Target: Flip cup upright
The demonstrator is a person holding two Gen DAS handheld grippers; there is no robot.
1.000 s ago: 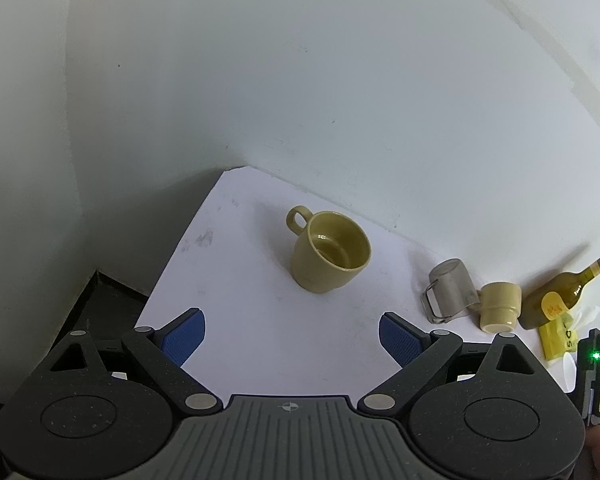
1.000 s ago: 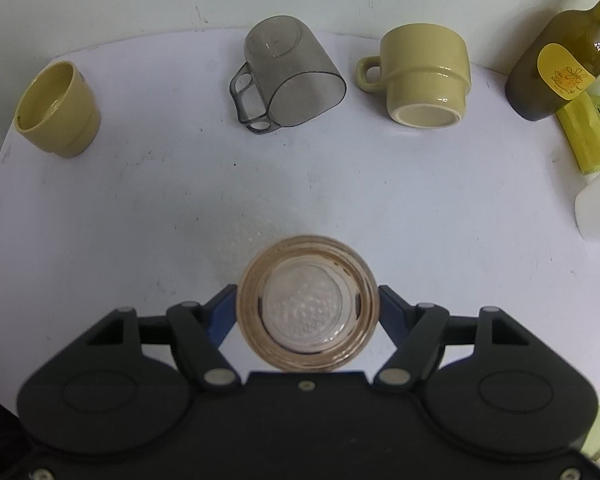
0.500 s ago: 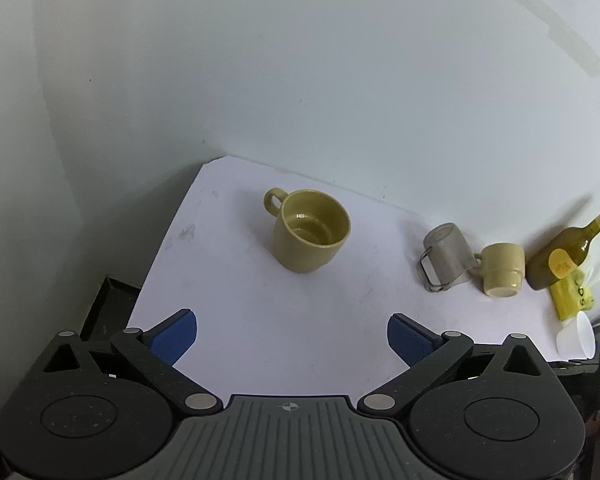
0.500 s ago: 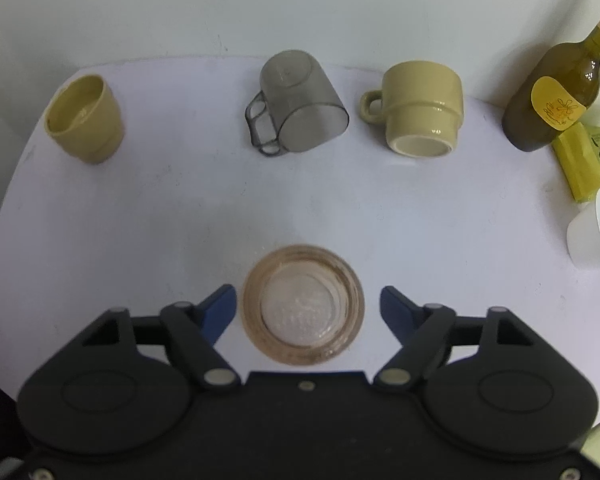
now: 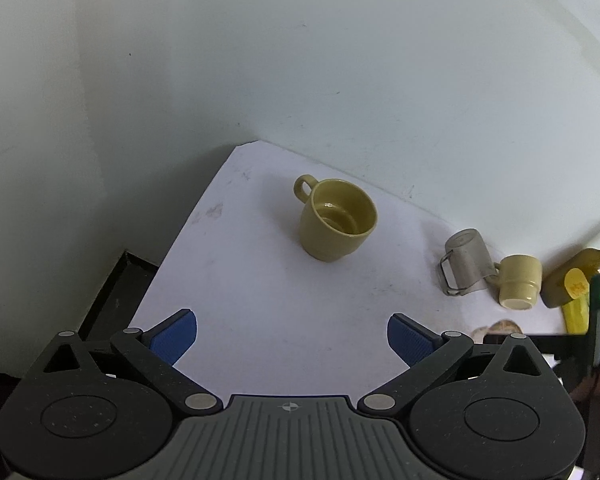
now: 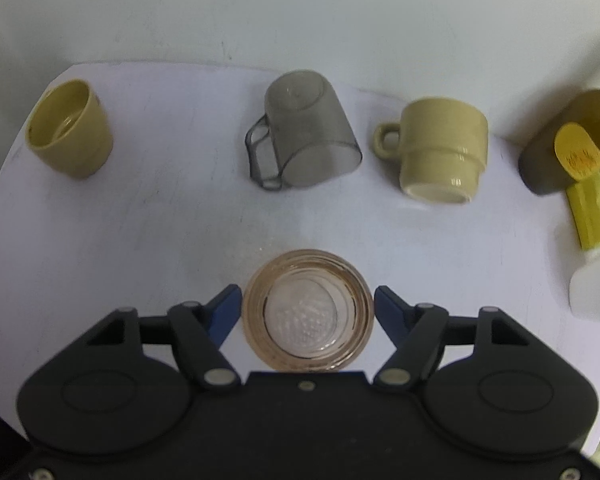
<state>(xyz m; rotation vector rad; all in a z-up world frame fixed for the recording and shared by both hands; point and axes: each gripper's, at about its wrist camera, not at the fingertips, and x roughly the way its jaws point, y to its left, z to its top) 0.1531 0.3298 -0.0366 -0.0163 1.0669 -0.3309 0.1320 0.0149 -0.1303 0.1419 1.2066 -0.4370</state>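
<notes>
An amber glass cup [image 6: 308,310] stands upright on the white table [image 6: 140,240], mouth up, between the blue pads of my right gripper [image 6: 306,312]. The pads stand a little apart from its sides, so the gripper is open. My left gripper [image 5: 292,338] is open and empty above the table's left part. An olive mug [image 5: 334,218] stands upright ahead of it; it also shows in the right wrist view [image 6: 70,136].
A smoky clear mug [image 6: 304,136] lies on its side at the back. A beige mug [image 6: 440,156] stands upside down beside it. An olive bottle [image 6: 568,152], a yellow packet [image 6: 592,212] and a white cup [image 6: 596,284] are at the right. A wall stands behind.
My right gripper has opened and let go of the amber glass, which now stands on the table. My left gripper has shifted slightly; it stays open.
</notes>
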